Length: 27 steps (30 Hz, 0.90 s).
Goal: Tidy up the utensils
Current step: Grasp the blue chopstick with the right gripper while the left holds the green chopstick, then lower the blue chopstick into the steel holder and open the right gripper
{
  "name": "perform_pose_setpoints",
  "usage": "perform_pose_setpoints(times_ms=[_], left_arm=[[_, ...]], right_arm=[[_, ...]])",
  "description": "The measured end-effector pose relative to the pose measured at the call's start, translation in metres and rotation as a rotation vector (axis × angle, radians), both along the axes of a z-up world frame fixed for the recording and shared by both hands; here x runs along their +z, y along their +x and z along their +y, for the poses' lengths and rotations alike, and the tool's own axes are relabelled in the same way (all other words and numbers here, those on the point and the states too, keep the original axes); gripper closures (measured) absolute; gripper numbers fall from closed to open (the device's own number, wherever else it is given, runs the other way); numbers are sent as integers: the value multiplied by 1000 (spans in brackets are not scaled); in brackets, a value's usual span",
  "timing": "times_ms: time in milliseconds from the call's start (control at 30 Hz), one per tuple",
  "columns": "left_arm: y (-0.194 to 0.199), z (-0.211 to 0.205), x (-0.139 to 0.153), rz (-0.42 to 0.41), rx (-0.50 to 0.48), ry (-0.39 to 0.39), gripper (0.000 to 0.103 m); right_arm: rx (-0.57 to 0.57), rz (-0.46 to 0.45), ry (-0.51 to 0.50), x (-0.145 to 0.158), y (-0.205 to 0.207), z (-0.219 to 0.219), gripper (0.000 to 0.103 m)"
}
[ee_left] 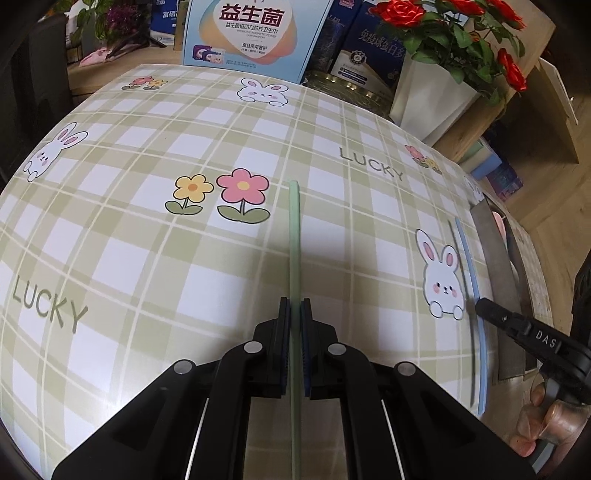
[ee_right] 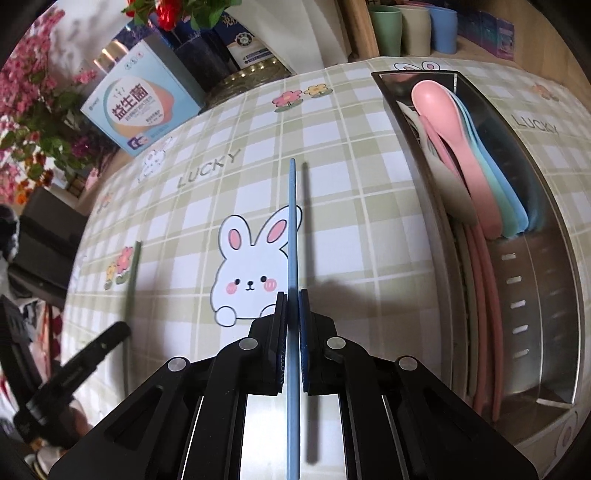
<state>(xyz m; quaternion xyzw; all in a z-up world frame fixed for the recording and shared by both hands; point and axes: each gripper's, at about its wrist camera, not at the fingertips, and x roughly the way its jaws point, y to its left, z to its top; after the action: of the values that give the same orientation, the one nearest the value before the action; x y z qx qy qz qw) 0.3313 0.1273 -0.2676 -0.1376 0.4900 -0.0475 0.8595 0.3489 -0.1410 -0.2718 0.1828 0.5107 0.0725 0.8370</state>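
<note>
My left gripper is shut on a thin green chopstick that points forward over the checked tablecloth. My right gripper is shut on a thin blue chopstick, held just above the cloth, with its shadow to the right. The blue chopstick and the right gripper show at the right of the left wrist view. The green chopstick and the left gripper show at the left of the right wrist view. A steel utensil tray to the right holds pink, green and blue spoons and several chopsticks.
Boxes, a tin and a white pot of red roses stand along the table's far edge. Pastel cups stand on a wooden shelf behind the tray. Pink flowers are at the far left.
</note>
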Motion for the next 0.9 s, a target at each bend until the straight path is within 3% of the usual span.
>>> perform_pose_setpoints(times_ms=[467,900], left_arm=[[-13,-33,47,-68,-39,38,98],[-5,-98,71,-90,-118,37,98]], right_arm=[[13,-96,98,31,-14,-17,97],[-122,-208,120,52,-25,-110,97]])
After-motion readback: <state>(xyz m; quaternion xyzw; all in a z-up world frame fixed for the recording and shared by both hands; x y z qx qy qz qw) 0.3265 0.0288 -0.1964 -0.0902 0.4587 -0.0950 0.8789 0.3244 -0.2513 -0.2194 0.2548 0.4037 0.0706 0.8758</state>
